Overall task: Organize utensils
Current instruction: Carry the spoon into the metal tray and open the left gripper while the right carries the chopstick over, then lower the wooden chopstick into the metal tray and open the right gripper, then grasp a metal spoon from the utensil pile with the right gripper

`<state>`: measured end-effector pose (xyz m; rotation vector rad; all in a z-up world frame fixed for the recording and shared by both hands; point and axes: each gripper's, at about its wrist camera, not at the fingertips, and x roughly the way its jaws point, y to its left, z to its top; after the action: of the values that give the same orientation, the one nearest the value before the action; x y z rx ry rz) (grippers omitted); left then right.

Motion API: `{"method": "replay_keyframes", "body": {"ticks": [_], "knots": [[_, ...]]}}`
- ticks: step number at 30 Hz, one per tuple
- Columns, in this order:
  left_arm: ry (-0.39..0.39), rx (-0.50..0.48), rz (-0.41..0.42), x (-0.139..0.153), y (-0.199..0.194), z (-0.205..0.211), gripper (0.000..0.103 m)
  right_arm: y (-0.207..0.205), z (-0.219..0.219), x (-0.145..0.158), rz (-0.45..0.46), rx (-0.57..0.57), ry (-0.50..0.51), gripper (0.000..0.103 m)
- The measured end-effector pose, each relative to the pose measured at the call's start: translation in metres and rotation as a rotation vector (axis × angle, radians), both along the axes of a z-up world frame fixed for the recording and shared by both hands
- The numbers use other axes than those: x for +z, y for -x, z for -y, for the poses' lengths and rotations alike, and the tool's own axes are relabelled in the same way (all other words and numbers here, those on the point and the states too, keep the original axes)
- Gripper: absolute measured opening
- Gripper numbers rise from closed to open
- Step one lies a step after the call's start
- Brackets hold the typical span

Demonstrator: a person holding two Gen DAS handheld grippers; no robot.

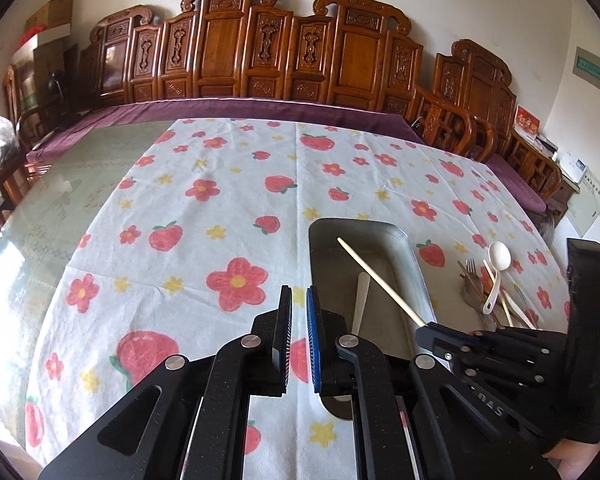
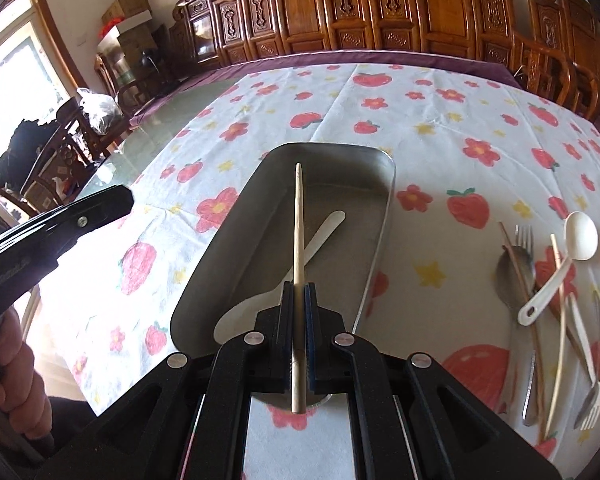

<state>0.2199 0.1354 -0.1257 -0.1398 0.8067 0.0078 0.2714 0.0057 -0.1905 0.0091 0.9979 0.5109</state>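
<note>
One chopstick (image 2: 298,240) clamped in right gripper (image 2: 299,292), pointing out over metal tray (image 2: 384,216) above white spoon (image 2: 320,228) lying inside. Left gripper (image 1: 299,300) nearly closed, empty, above bare tablecloth (image 1: 180,200) beside tray's left rim. Loose utensils (image 2: 548,292) piled right of tray, clearest from right wrist; hand (image 2: 16,376) visible only there.
</note>
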Motion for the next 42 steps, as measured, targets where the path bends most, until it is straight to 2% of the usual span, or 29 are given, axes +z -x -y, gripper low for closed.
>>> {"method": "replay_keyframes", "body": {"ticks": [9, 12, 15, 20, 25, 30, 34, 38, 42], "knots": [[0.004, -0.002, 0.002, 0.001, 0.001, -0.001, 0.006, -0.016, -0.006, -0.020, -0.057, 0.019, -0.045, 0.008], [0.008, -0.005, 0.002, 0.001, 0.001, 0.002, 0.006, -0.013, 0.002, -0.016, -0.047, 0.025, -0.070, 0.008], [0.008, -0.020, 0.005, 0.002, 0.002, 0.011, 0.009, -0.004, 0.018, -0.002, 0.004, 0.028, -0.070, 0.008], [0.011, -0.070, 0.018, 0.003, 0.003, 0.035, 0.022, 0.016, 0.066, 0.022, 0.081, -0.003, -0.038, 0.008], [0.016, -0.129, 0.020, 0.002, 0.006, 0.067, 0.023, 0.037, 0.135, 0.037, 0.140, -0.075, 0.049, 0.008], [-0.010, -0.179, 0.032, 0.003, 0.015, 0.098, 0.024, 0.040, 0.198, 0.030, 0.139, -0.158, 0.130, 0.008], [-0.004, -0.205, 0.024, 0.000, 0.019, 0.118, 0.025, 0.037, 0.235, 0.018, 0.131, -0.216, 0.165, 0.023], [0.001, -0.228, 0.015, -0.003, 0.022, 0.135, 0.025, 0.023, 0.252, 0.002, 0.095, -0.242, 0.182, 0.023], [0.019, -0.244, 0.003, -0.009, 0.023, 0.148, 0.025, 0.004, 0.259, -0.019, 0.020, -0.258, 0.178, 0.023]]}}
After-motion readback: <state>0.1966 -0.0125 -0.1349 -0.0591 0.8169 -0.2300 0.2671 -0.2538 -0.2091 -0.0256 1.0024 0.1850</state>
